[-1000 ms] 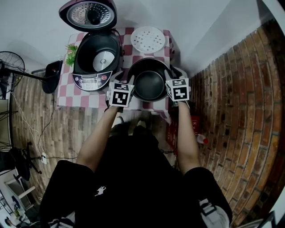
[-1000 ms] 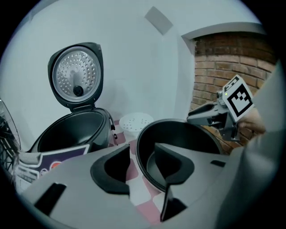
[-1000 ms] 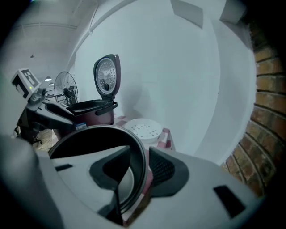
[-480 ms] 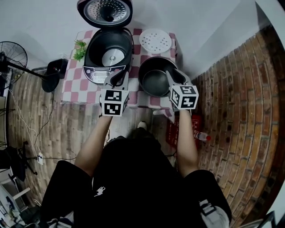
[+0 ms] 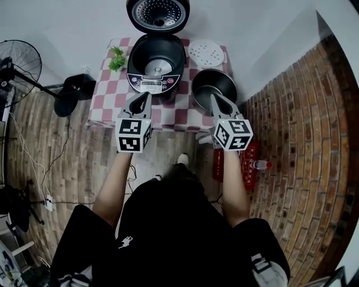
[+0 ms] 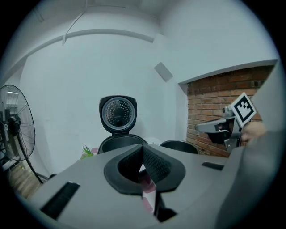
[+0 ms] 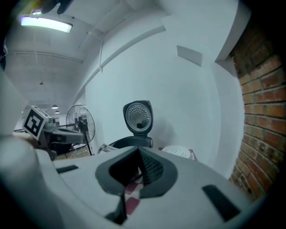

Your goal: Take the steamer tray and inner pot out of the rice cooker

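Note:
The black rice cooker (image 5: pixel 156 70) stands open on the checked table (image 5: pixel 104 109), its lid (image 5: pixel 157 14) up and its cavity without a pot. The dark inner pot (image 5: pixel 215 87) sits on the table to the cooker's right. Behind the pot lies the white steamer tray (image 5: pixel 206 53). My left gripper (image 5: pixel 145 96) hovers over the table's front edge below the cooker. My right gripper (image 5: pixel 213 97) hangs at the pot's near rim. Both have just closed and are shut, nothing between the jaws, as the left gripper (image 6: pixel 143 154) and right gripper (image 7: pixel 139 164) show.
A small green plant (image 5: pixel 116 58) sits at the table's back left. A standing fan (image 5: pixel 19 61) and a black object (image 5: pixel 78 87) are on the floor to the left. A red box (image 5: pixel 247 162) with a bottle lies at the right, by the brick wall (image 5: pixel 303 140).
Both grippers have let go of the inner pot's sides, drawn back toward the person and risen. Their jaws have closed. The pot stays on the table.

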{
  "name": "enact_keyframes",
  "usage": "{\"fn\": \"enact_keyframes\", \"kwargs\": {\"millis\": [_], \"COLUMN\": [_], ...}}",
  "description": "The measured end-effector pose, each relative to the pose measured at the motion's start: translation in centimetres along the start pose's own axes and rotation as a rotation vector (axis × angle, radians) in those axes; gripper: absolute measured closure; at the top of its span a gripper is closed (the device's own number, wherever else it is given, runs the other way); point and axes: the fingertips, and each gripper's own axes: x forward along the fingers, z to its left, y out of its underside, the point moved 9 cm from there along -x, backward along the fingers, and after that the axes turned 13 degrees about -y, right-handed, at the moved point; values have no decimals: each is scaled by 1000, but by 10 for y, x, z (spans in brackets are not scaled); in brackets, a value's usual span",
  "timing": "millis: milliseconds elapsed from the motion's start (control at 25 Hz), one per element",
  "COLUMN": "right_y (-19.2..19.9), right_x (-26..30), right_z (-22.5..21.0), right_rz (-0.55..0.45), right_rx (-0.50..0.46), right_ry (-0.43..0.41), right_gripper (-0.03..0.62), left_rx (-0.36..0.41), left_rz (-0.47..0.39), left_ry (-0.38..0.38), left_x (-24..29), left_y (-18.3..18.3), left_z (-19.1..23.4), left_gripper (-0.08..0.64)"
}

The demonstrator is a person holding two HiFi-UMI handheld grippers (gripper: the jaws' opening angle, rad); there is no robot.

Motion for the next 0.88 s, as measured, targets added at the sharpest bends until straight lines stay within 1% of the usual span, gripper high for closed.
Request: {"fn": "enact_keyframes", "kwargs": {"millis": [200, 400, 560, 680, 880], "right_y": [-10, -14, -18, -20, -22], "right_x": [-15, -39, -61, -77, -97], "right_z": [52, 94, 119, 136, 153], "right_rz": [-43, -83, -112, -133, -156], "right_rx": [-52, -64, -79, -69, -71], "right_ry": [4, 12, 18, 7, 36], "right_gripper": [591, 591, 591, 591, 591], "left_rx": [29, 16, 15, 10, 1], "left_rz": [-43, -75, -109, -120, -152], "left_ry": [-11, -13, 8, 27, 47], "left_x": [-45, -81, -107, -123, -140], "left_y": [2, 9, 12, 14, 18], "left_z": [34, 60, 70, 74, 71], "left_gripper": [557, 557, 557, 557, 557]}}
